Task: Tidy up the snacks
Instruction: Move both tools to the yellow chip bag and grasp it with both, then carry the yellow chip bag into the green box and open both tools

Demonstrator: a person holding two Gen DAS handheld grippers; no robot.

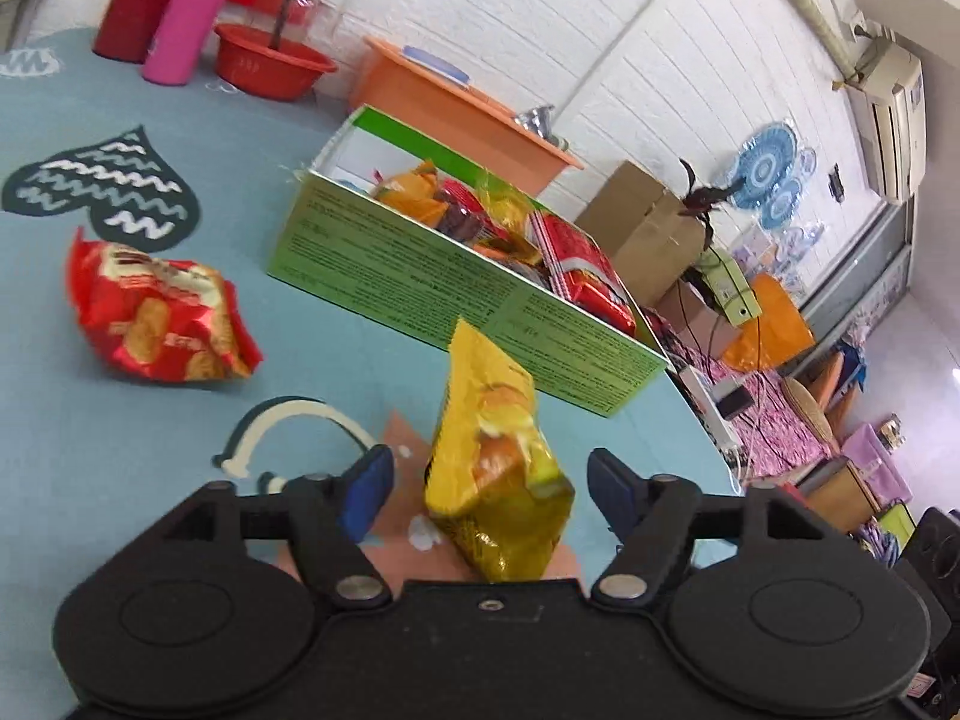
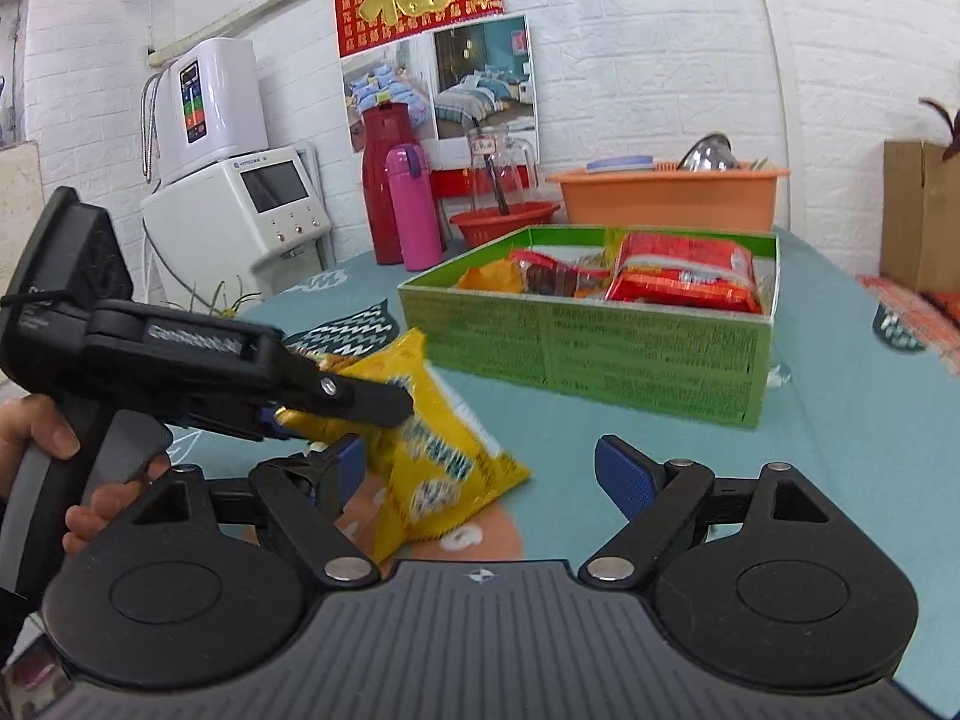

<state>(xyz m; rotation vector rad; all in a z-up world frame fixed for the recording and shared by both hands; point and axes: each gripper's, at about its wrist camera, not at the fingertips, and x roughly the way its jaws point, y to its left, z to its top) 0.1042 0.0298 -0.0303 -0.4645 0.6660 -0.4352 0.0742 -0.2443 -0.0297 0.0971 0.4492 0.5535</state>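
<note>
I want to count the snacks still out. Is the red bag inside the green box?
No, the red bag lies on the blue tablecloth, left of the green box and apart from it.

Left gripper [image 1: 489, 483]: matte black body, two round disc housings with raised circular centres, angled black linkage arms on silver rivets, one small screw at centre, blue pads on the fingers [image 1: 606, 483]. Side view shows a white-lettered label, blurred.

Right gripper [image 2: 480, 474]: black discs and linkages, silver rivets, grey ribbed top plate with small compass-like mark, blue textured pads.

Hand [image 2: 66, 468]: wraps a grey-and-black pistol handle.
</note>
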